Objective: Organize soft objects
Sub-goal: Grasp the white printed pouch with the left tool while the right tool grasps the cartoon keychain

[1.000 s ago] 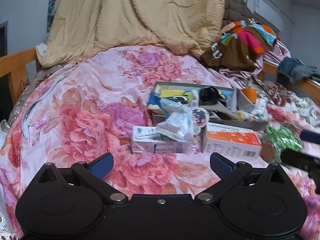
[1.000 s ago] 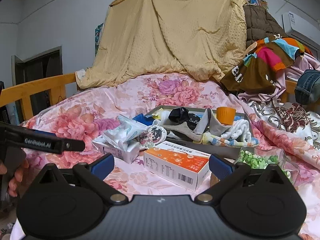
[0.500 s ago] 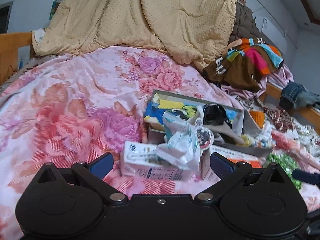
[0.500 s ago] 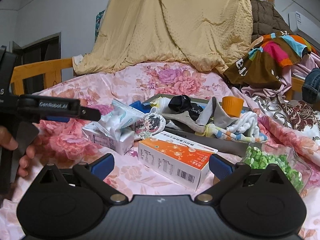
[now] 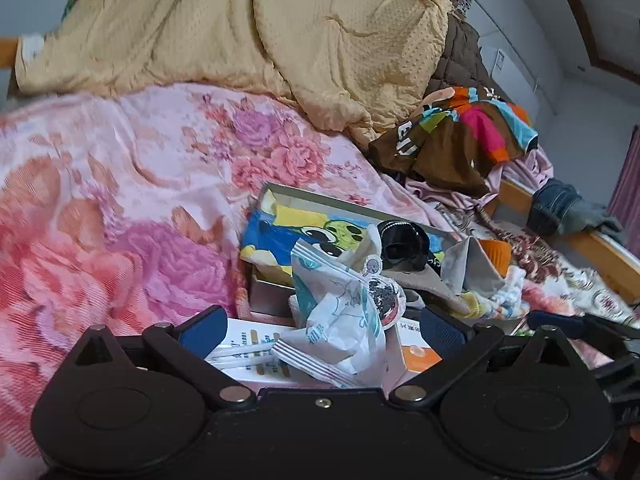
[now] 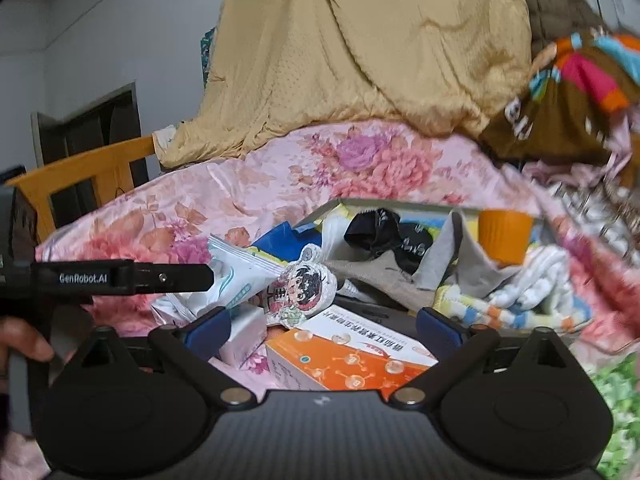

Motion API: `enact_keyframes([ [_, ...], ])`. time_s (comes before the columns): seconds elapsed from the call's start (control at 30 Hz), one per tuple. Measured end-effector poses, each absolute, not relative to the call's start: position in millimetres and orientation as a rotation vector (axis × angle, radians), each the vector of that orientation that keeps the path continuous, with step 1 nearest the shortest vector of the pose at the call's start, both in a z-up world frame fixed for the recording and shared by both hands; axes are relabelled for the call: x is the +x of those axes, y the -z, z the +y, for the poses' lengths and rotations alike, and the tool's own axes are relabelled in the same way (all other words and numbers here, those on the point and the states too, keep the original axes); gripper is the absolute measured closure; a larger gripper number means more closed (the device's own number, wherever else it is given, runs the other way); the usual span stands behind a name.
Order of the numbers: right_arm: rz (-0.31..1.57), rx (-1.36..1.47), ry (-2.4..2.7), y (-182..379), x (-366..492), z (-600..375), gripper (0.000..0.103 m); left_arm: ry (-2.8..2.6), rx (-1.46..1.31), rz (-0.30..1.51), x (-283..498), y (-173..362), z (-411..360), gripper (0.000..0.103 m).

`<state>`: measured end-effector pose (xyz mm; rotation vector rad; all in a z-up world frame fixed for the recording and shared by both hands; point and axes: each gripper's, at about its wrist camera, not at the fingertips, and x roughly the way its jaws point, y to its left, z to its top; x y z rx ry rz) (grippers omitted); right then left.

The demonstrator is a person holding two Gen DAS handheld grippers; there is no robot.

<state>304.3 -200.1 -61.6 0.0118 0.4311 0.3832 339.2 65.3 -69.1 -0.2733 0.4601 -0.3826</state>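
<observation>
Crinkled white pouch (image 5: 340,320) lies on a white box (image 5: 248,350), near edge of the bedspread (image 5: 120,200), directly between the wide-spread fingers of the left gripper (image 5: 320,330); nothing held. Likely the first pick. Just right, orange box (image 6: 348,356) sits inside the right gripper (image 6: 320,330), also wide and empty. Behind both, tray (image 5: 340,204) holds socks (image 6: 384,236), towel (image 5: 296,224) and orange cup (image 6: 506,232), presumably the sorting destination.

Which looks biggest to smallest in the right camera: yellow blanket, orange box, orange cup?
1. yellow blanket
2. orange box
3. orange cup
The box sits nearest the camera, so it may look bigger than it is.
</observation>
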Motion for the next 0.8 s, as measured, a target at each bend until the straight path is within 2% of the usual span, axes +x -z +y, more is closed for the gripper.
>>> enact_keyframes([
  [0.13,0.463,0.037,-0.416,62.6,325.9,-196.1,0.009,0.434,-0.333,0.457,347.8,76.6,69.4,0.005],
  [0.33,0.522,0.095,-0.437,72.6,350.3,-191.4,0.020,0.509,-0.352,0.470,358.7,83.5,66.0,0.005],
  [0.8,0.522,0.014,-0.525,48.4,404.1,-177.7,0.037,0.519,-0.411,0.444,362.7,98.4,74.9,0.028],
])
